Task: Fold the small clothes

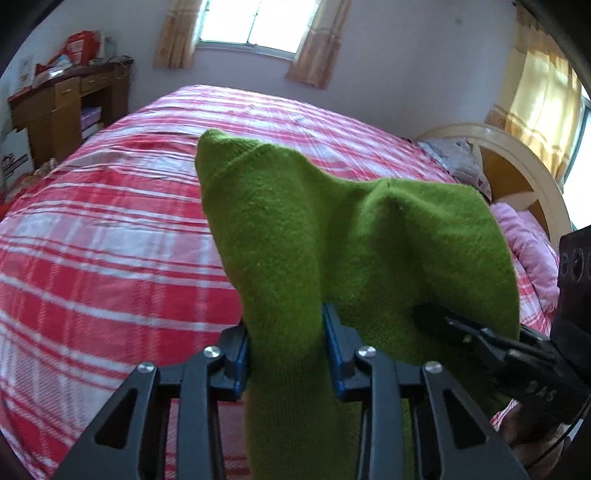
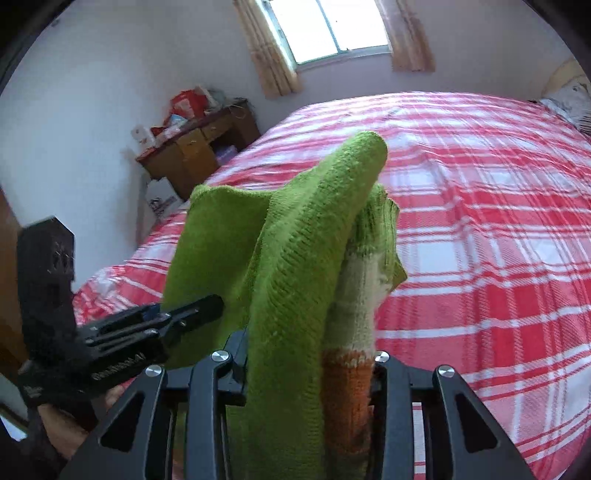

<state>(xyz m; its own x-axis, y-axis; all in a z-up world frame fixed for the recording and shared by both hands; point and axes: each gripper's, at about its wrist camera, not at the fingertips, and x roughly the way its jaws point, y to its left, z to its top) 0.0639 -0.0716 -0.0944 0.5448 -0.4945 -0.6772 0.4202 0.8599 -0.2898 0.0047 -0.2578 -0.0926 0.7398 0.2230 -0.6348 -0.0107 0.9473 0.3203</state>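
Left tongs (image 1: 286,350) pinched on a bunched fold of the fuzzy green knit garment (image 1: 332,236); right tongs (image 2: 308,354) clamped on another fold with ribbed cream and orange bands. Garment hangs in soft peaks between them, above the red-white plaid bed (image 1: 92,240).

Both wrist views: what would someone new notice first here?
A bright green knitted garment fills the centre of both views, pinched in the left gripper and the right gripper. In the right wrist view it shows cream and orange bands. Behind it spreads a bed with a red-and-white plaid cover, under a curtained window.
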